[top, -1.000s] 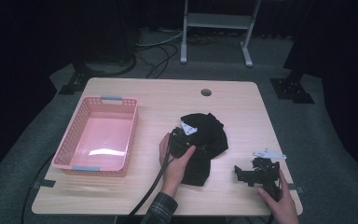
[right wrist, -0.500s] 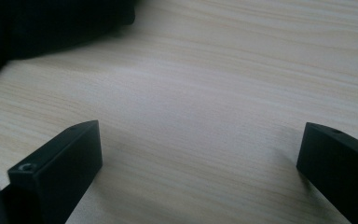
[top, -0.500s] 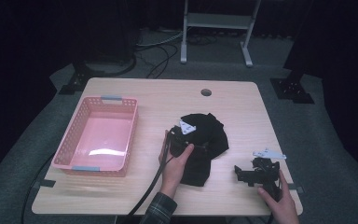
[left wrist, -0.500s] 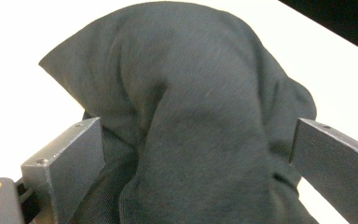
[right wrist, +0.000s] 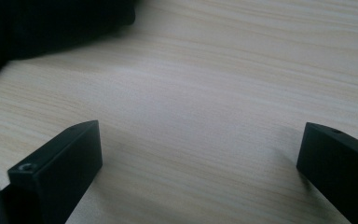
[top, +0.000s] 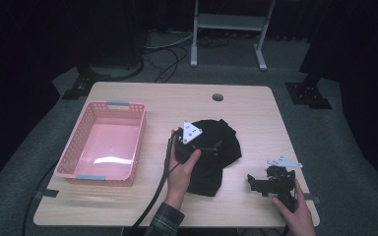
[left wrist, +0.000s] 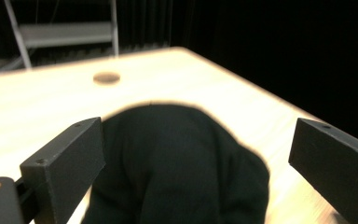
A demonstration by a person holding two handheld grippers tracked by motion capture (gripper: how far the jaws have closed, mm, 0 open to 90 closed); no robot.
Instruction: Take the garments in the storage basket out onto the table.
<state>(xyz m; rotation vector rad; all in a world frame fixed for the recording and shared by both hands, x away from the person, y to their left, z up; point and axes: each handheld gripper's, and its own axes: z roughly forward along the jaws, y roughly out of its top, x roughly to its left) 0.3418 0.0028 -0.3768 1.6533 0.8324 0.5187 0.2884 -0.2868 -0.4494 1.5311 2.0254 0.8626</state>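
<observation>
Wooden table (top: 128, 201) looks slick, so the wide-spread left gripper (top: 199, 147) over that black cloth (top: 216, 162) could just shove it instead of grabbing.

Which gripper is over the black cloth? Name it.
The left gripper, jaws open over the black cloth; the right gripper sits over bare table.

- The black cloth (top: 214, 155) is soft and bunched up in a heap.
- It lies on the light wooden table (top: 246, 110), right of the middle.
- It looks dark all over, with folds.
</observation>
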